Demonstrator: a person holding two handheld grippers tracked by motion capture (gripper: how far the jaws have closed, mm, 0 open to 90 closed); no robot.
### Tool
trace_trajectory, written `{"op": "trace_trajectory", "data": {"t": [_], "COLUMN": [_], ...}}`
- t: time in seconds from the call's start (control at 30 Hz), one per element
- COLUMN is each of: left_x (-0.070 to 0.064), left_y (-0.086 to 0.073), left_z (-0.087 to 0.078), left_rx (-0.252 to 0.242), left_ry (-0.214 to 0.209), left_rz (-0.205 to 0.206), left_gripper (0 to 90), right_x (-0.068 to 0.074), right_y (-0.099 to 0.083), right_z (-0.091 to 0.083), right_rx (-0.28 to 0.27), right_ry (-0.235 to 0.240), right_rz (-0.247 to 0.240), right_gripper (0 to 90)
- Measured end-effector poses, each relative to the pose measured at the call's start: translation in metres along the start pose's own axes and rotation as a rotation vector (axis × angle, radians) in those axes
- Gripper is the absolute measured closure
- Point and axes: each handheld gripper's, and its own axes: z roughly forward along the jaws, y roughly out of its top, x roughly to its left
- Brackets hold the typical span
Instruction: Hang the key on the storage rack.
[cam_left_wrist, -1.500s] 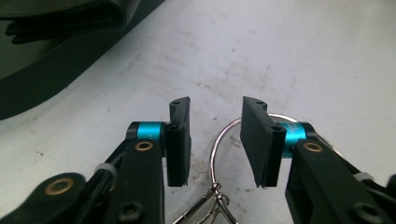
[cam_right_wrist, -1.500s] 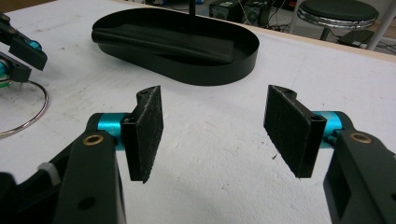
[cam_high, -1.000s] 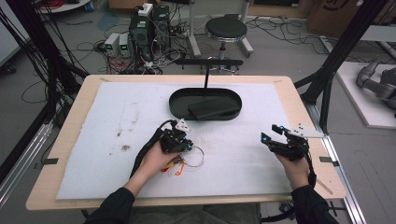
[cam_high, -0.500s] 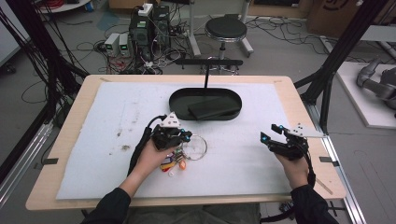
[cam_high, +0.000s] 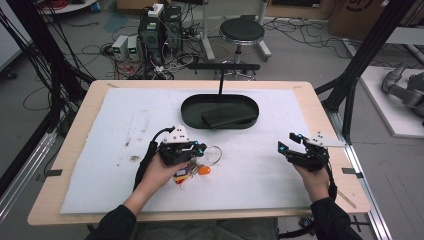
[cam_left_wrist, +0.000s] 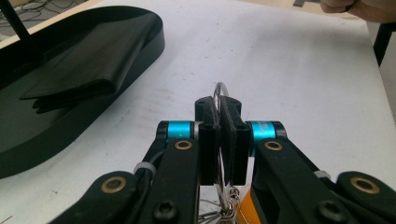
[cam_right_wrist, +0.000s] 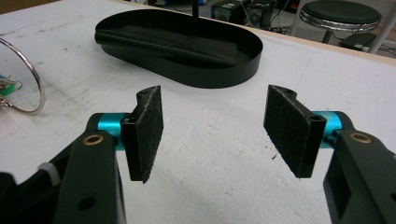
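A metal key ring stands edge-on between the pads of my left gripper, which is shut on it. Small keys and an orange tag hang from the ring below the jaws. In the high view the left gripper is just left of the table's middle. The ring sticks out to its right, and the coloured tags lie on the white mat. My right gripper is at the right side of the mat. Its jaws are open over bare mat with nothing between them.
A black oval tray sits behind both grippers at the middle back, with a folded black item in it. A thin black post rises at its far rim. The right gripper view has the ring at far left.
My left gripper has shifted slightly back and left. The ring has come up from beside the tags and now juts out to the right of the jaws. The right gripper is unmoved.
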Motion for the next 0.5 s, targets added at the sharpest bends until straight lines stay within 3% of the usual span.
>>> {"op": "trace_trajectory", "data": {"t": [0.13,0.5], "left_x": [-0.0004,0.0011], "left_y": [-0.0022,-0.0021], "left_z": [0.0019,-0.0022], "left_rx": [0.020,0.005], "left_ry": [-0.009,-0.017], "left_rz": [0.003,-0.004], "left_gripper": [84.5,86.4], "right_x": [0.0000,-0.0003], "right_y": [0.0001,0.0001], "right_z": [0.0004,0.0007], "right_rx": [0.001,0.002], "right_ry": [0.001,0.001], "right_rz": [-0.001,0.002], "right_gripper": [38.3,38.3]}}
